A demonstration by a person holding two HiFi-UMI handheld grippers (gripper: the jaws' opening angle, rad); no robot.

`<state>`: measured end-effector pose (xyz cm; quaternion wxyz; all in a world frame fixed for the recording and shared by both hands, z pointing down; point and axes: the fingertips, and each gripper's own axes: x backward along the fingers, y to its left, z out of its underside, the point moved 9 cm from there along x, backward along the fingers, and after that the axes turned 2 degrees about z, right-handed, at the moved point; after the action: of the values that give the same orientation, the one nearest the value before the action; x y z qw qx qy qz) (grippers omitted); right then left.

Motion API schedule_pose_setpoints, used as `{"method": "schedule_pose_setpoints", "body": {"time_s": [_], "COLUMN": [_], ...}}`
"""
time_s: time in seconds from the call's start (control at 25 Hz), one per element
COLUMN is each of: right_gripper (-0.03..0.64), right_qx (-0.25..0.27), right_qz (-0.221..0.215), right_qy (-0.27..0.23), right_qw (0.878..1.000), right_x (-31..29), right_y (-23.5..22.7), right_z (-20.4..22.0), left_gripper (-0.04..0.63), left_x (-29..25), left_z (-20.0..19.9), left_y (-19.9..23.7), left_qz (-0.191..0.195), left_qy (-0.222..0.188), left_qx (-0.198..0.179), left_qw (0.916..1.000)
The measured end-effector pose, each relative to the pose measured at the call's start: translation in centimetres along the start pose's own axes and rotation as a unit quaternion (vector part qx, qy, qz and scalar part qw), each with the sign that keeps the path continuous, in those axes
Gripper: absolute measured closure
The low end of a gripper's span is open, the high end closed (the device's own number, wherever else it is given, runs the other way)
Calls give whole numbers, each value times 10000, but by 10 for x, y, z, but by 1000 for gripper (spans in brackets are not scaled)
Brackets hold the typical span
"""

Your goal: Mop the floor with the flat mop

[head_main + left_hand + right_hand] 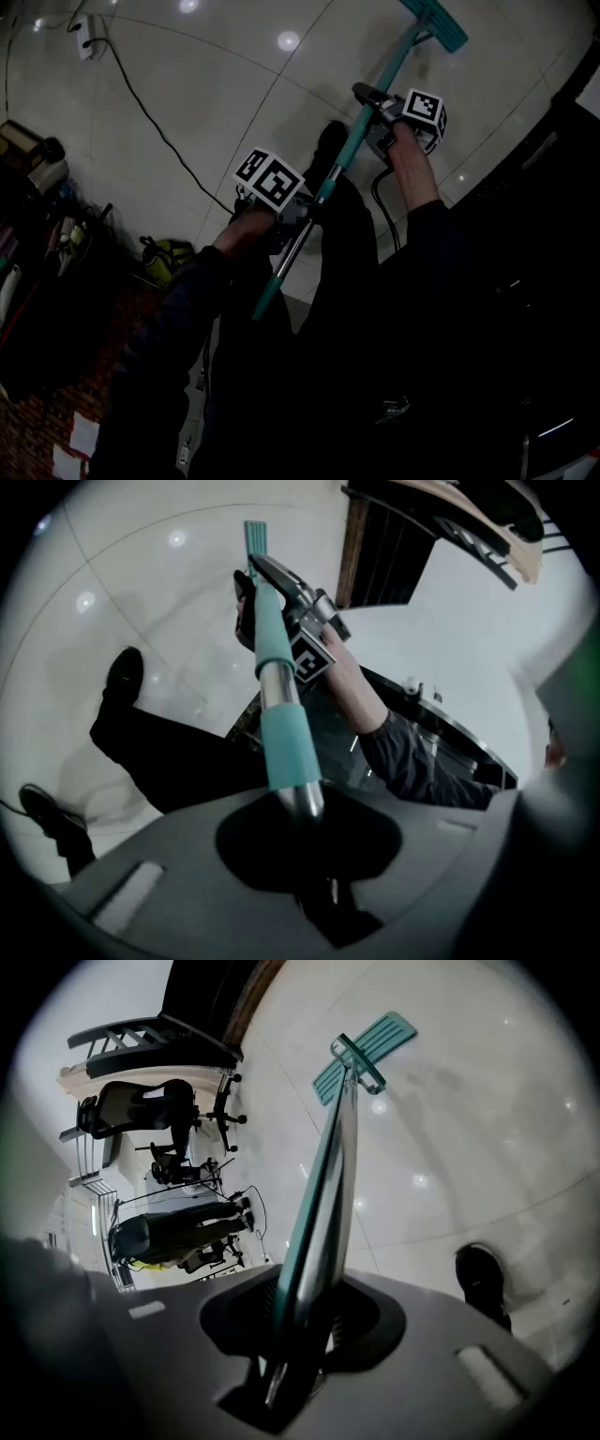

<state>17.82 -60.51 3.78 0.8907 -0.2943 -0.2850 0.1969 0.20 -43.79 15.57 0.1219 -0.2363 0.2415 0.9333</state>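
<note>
The flat mop's teal head [433, 23] rests on the glossy white tiled floor [234, 84], far in front of the person. Its long teal and metal handle [370, 103] is clamped by the right gripper [377, 120] nearer the head, and by the left gripper [305, 208] nearer the upper end. I think the smooth tube may turn or slide inside the jaws under a hard push. A sweep to the left may also catch the thin black cable [141, 108]. I can read no brand or writing; the gripper cubes carry only square black-and-white markers.

Flat mop [404, 56]: teal head, pole teal with bare silver stretch. Left gripper [302, 208], right gripper [380, 120] on pole: cubes with black-and-white square markers. Floor [216, 75] under mop: glossy off-white tiles. Shoe [330, 141] beside pole: black.
</note>
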Motion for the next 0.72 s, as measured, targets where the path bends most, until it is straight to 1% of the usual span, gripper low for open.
{"method": "schedule_pose_setpoints", "body": {"time_s": [0.16,0.24,0.32,0.48,0.64,0.72], "right_gripper": [491,491,491,491,489,489], "right_qx": [77,169,218,183,180,231], "right_qz": [-70,-60,-64,-147,-160,-174], "right_qy": [-58,-32,-19,-145,-154,-176], "right_qw": [9999,9998,9997,9996,9996,9994], "right_x": [12,11,10,17,10,7], "right_y": [22,28,28,27,8,18], "right_z": [-56,-71,-74,-60,-18,4], "left_gripper": [541,546,546,546,540,540], "left_x": [-15,-15,-17,-18,-16,-6], "left_z": [-51,-64,-67,-53,-14,7], "left_y": [-25,-28,-26,-26,-6,-7], "left_qz": [-31,-90,-134,65,33,29], "left_qy": [40,61,88,-53,32,54], "left_qx": [-48,-80,-106,-91,-133,-174], "left_qw": [10000,9999,9998,9999,9999,9998]}}
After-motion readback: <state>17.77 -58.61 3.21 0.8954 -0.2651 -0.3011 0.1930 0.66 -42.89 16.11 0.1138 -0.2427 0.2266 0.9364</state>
